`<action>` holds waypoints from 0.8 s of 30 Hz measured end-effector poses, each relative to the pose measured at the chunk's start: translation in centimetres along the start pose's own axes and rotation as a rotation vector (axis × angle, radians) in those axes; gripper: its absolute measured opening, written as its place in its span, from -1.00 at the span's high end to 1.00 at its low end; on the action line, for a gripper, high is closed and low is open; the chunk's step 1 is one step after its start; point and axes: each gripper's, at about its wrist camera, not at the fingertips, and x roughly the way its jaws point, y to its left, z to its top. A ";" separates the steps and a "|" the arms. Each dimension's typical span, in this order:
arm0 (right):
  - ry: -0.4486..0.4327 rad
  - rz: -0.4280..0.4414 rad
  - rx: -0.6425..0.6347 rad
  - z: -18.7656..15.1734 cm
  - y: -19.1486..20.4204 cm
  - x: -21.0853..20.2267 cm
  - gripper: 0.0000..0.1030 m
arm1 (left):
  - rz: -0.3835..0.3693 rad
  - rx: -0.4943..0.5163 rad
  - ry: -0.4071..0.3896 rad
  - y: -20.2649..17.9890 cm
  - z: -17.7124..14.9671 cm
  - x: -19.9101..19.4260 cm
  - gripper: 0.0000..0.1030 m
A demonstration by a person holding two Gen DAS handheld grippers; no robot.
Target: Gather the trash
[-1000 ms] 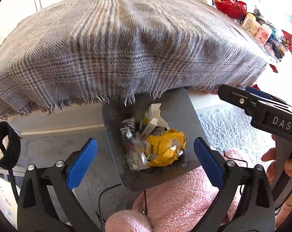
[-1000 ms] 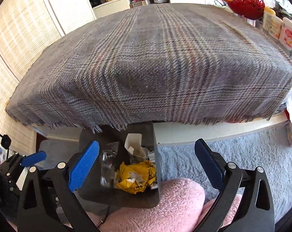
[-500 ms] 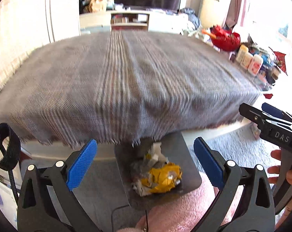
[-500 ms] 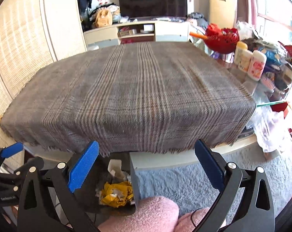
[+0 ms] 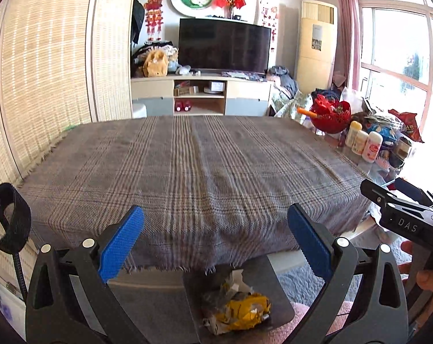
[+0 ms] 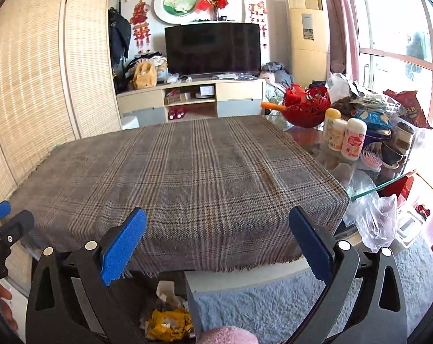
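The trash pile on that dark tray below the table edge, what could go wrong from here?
1. The trash pile sits loose on the flat gray tray, which seems to rest on something soft and pink; a knock could tip it onto the carpet.
2. The tray is partly tucked under the plaid cloth, whose fringe could snag if the tray is lifted.
3. Both the left gripper and right gripper are open and empty, pointing above the pile.

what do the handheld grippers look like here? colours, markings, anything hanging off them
Both are black plastic clamp-style frames with silver rivets. The left gripper and right gripper each carry two blue textured pads with serrated edges. White "DAS" lettering marks the right gripper's body in the left wrist view. A black strap loop on a black cable hangs beside the left one. No sleeves visible.
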 end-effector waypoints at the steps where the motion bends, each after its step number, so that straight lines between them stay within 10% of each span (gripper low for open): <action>1: -0.012 -0.003 -0.005 0.2 0.0 -0.4 -0.94 | 0.001 -0.001 -0.007 0.0 0.2 -0.1 -0.84; 24: -0.189 -0.013 -0.021 1.3 0.7 -5.2 -0.94 | 0.048 0.019 -0.185 -0.9 1.4 -4.5 -0.84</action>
